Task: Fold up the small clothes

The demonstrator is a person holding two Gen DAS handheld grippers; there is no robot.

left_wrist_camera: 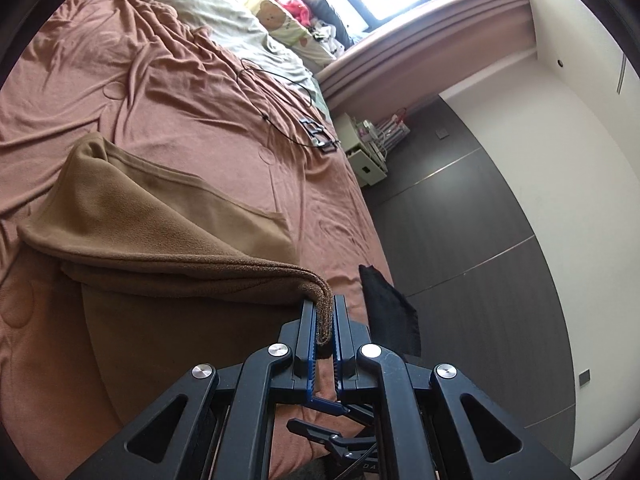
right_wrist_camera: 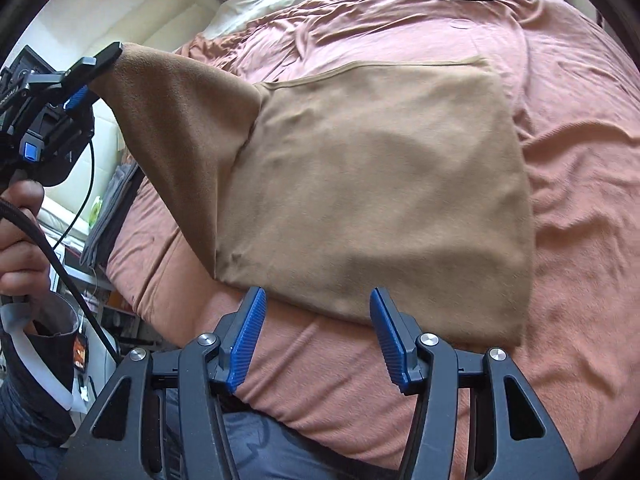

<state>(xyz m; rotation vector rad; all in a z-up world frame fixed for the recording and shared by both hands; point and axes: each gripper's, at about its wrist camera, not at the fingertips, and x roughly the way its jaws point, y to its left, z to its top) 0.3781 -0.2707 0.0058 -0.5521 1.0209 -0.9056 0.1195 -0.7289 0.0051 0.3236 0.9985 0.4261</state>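
Left gripper [left_wrist_camera: 325, 322] is pinching a thick folded corner of the tan garment [right_wrist_camera: 372, 184] between its fingers and lifting it off the bed [right_wrist_camera: 580, 160], above the bed's left edge. The rest of the garment is lying flat mid-bed, its long axis running away toward the far edge. Right gripper [right_wrist_camera: 318, 336], fingers spread wide and holding nothing, is hovering just over the garment's near hem, the nearer tool for that free edge.

My left gripper [left_wrist_camera: 323, 312] is raised with its fingers pinched together around a fold of fabric. My right gripper [right_wrist_camera: 316, 334] is held low, its blue-padded fingers [right_wrist_camera: 248, 340] spread apart, gripping nothing.
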